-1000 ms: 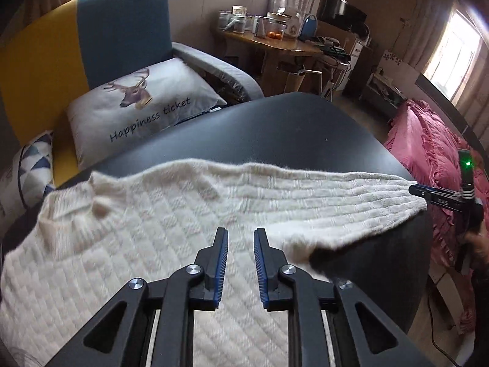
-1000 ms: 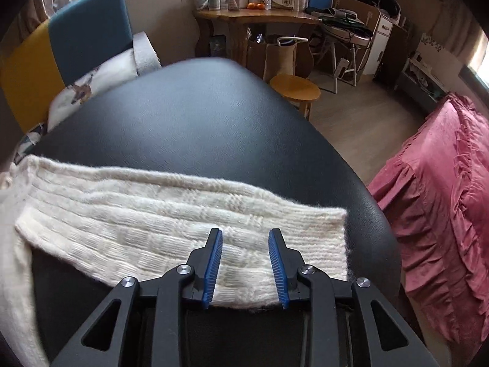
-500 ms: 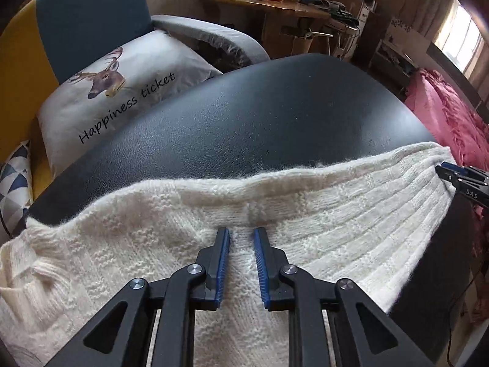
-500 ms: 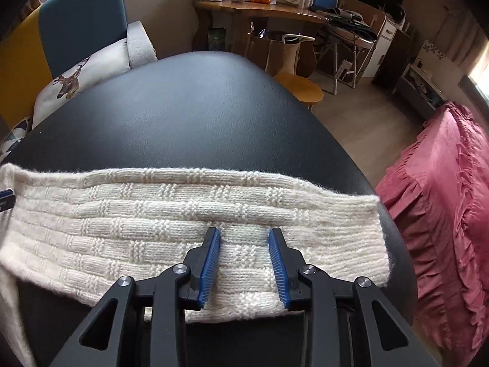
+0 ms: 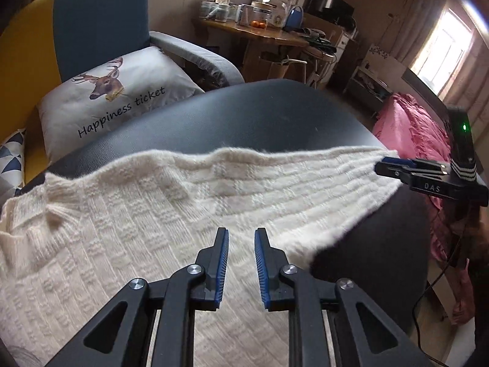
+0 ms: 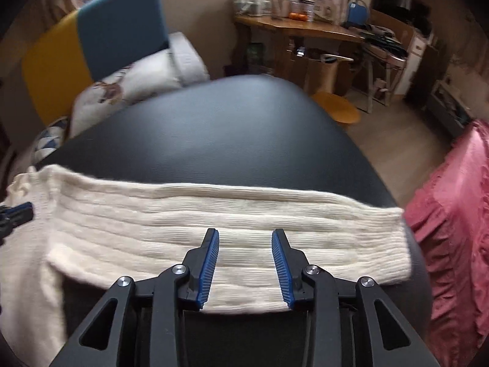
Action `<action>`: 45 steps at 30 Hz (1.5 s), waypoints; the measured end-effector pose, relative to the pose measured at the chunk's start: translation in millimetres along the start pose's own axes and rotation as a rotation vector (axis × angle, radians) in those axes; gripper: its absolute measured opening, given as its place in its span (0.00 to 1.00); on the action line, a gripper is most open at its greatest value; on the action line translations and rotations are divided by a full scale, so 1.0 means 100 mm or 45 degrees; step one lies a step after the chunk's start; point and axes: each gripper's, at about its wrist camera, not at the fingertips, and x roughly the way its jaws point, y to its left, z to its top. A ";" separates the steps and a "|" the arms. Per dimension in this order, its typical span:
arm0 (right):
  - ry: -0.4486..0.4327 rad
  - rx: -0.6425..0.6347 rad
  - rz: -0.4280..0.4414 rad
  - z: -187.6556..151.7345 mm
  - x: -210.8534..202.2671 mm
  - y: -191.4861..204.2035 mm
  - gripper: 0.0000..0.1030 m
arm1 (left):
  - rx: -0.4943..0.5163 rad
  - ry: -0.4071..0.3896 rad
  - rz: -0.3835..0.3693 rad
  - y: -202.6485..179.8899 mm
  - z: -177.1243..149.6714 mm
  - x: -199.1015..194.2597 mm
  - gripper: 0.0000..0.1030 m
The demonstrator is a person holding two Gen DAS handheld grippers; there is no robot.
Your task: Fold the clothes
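A cream knit sweater [image 5: 128, 223] lies spread on a black table [image 5: 259, 116]. Its sleeve [image 6: 214, 214] stretches out to the right, the cuff end at the table's right edge. My left gripper [image 5: 241, 235] is open and empty, hovering over the sweater body near where the sleeve joins. My right gripper [image 6: 246, 235] is open and empty, just above the sleeve near its near edge; it also shows in the left wrist view [image 5: 394, 168] at the sleeve's end. The left gripper's tip shows at the left of the right wrist view [image 6: 18, 211].
A blue and yellow sofa [image 5: 91, 24] with a deer-print pillow [image 5: 113, 91] stands behind the table. A wooden desk [image 5: 262, 30] with jars is at the back. A pink bedspread [image 6: 458, 208] lies to the right, and a round stool [image 6: 336, 110] is on the floor.
Both grippers have pulled back and risen a little from the sweater. The sleeve has shifted and lies flatter across the table. Both stayed open.
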 end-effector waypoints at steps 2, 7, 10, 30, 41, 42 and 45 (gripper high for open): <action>0.014 -0.101 0.129 -0.01 0.00 0.45 0.36 | 0.022 0.023 -0.026 -0.11 -0.12 0.00 0.17; 0.118 -0.295 0.137 -0.07 0.32 1.22 0.36 | -0.007 0.122 -0.089 -0.35 -0.38 0.27 0.17; 0.147 -0.281 0.058 -0.14 0.54 1.16 0.36 | 0.072 0.078 -0.040 -0.52 -0.52 0.30 0.17; 0.061 -0.207 0.247 0.52 0.72 1.70 0.36 | -0.236 0.034 0.224 0.79 0.52 0.53 0.17; -0.031 -0.011 0.270 0.36 0.45 1.14 0.44 | -0.337 -0.110 0.160 0.84 0.10 0.07 0.18; -0.070 0.065 0.316 0.30 0.30 0.95 0.52 | -0.354 -0.117 0.138 0.83 -0.01 -0.02 0.18; -0.168 0.306 0.343 0.02 -0.14 0.24 0.65 | -0.396 -0.127 0.105 0.79 -0.36 -0.30 0.18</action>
